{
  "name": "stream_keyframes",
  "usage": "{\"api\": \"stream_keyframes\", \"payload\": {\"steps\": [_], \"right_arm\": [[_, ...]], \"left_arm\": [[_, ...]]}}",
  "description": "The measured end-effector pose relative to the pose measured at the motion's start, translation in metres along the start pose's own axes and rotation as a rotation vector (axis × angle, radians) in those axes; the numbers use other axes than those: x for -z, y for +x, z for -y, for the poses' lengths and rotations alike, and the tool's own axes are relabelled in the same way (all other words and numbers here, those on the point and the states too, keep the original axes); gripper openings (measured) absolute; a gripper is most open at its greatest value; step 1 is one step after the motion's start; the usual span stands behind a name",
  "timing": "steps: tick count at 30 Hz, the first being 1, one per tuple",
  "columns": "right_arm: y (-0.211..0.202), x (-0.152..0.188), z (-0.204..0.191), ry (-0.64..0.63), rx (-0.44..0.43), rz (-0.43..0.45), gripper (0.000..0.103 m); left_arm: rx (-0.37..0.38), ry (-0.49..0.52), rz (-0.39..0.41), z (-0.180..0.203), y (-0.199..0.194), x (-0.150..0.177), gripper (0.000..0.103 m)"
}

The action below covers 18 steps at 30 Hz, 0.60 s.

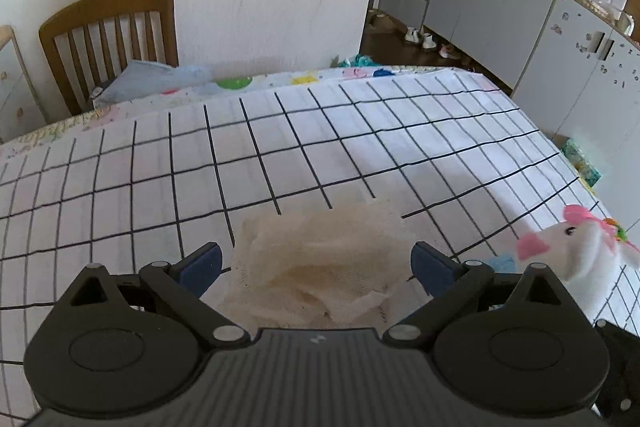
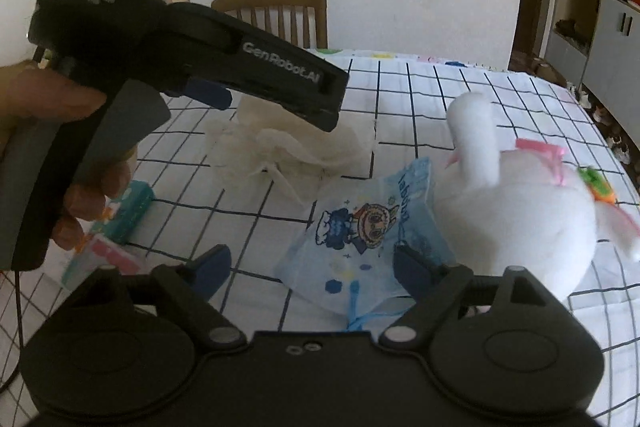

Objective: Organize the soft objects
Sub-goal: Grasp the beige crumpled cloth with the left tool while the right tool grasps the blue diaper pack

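The gauze (image 1: 320, 259) lies crumpled on the checked cloth (image 1: 360, 131), right in front of your left gripper (image 1: 316, 263). Its jaws stand wide, one on each side of the heap, holding nothing. The gauze looks loose and layered, so a shallow pinch may lift only the top fold and leave the rest trailing.

Your right gripper (image 2: 308, 267) is also spread wide and empty, over the blue pouch (image 2: 368, 227). The pouch lies flat on the cloth and touches the white plush (image 2: 516, 215). Close carelessly and the right-hand finger (image 2: 412, 267) could catch plush fur, or the pouch could slide out flat.

In the right wrist view the left gripper's body crosses above the gauze, near your right one; reaching further could knock them together. A teal pack (image 2: 128, 211) sits near your left hand (image 2: 48, 143), easy to nudge.
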State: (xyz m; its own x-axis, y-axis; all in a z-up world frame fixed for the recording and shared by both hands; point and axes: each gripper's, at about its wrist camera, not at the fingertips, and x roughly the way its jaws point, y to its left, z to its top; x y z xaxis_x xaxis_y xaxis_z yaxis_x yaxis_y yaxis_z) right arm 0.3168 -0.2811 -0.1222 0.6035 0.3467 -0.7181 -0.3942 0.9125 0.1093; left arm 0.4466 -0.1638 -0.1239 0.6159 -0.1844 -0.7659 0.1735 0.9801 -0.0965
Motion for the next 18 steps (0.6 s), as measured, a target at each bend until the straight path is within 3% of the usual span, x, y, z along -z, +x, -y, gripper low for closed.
{"api": "stream_keyframes", "payload": {"steps": [10,12,18], "right_arm": [[0.017,0.007,-0.008,-0.056,0.055,-0.020,0.074],[0.016,0.008,-0.010,-0.068,0.075,-0.016,0.066],[0.014,0.009,-0.009,-0.065,0.103,-0.005,0.048]], "left_arm": [[-0.030,0.036,-0.033,0.002,0.025,0.008,0.100],[-0.048,0.048,-0.034,0.004,0.027,0.009,0.100],[-0.065,0.035,-0.027,0.000,0.030,0.011,0.076]]}}
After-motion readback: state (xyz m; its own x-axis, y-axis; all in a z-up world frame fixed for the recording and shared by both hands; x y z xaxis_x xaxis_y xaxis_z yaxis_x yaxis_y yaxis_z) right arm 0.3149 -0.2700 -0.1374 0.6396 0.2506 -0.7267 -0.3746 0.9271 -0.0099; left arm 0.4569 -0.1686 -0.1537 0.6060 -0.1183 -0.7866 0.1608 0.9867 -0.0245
